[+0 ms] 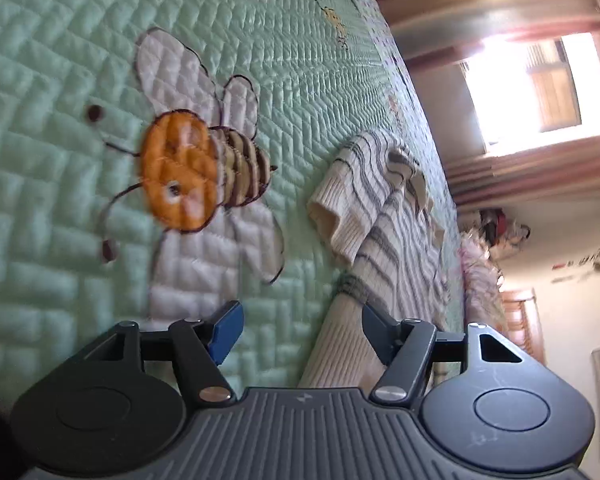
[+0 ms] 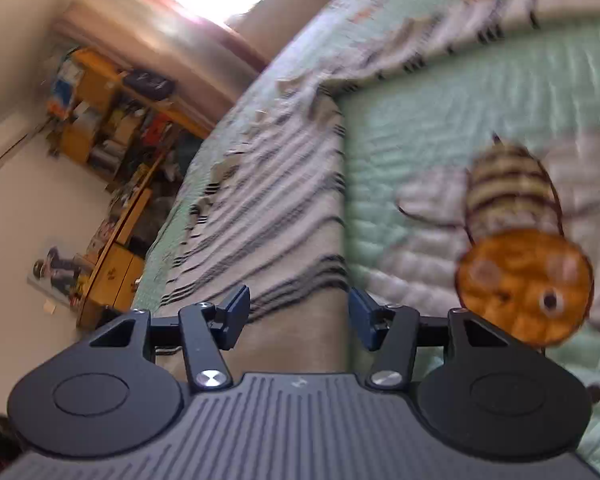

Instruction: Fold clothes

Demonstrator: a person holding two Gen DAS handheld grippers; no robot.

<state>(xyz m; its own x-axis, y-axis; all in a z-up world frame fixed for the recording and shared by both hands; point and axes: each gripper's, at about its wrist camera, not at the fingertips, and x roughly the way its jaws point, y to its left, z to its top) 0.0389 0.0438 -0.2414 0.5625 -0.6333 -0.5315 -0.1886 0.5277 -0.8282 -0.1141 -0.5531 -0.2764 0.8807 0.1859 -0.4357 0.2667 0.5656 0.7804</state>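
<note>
Sweater [image 1: 388,216], striped knit, lies on quilt beside bee patch [image 1: 196,168]. Soft, limp, light; take by ribbed hem. Left gripper [image 1: 296,332], right gripper [image 2: 298,316] both agape, nothing gripped.

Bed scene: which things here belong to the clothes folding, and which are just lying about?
Belongs:
- cream grey-striped knit sweater
- left gripper, open
- right gripper, open

Lying about:
- mint green quilted bedspread with embroidered orange bee
- cluttered yellow wooden shelf
</note>
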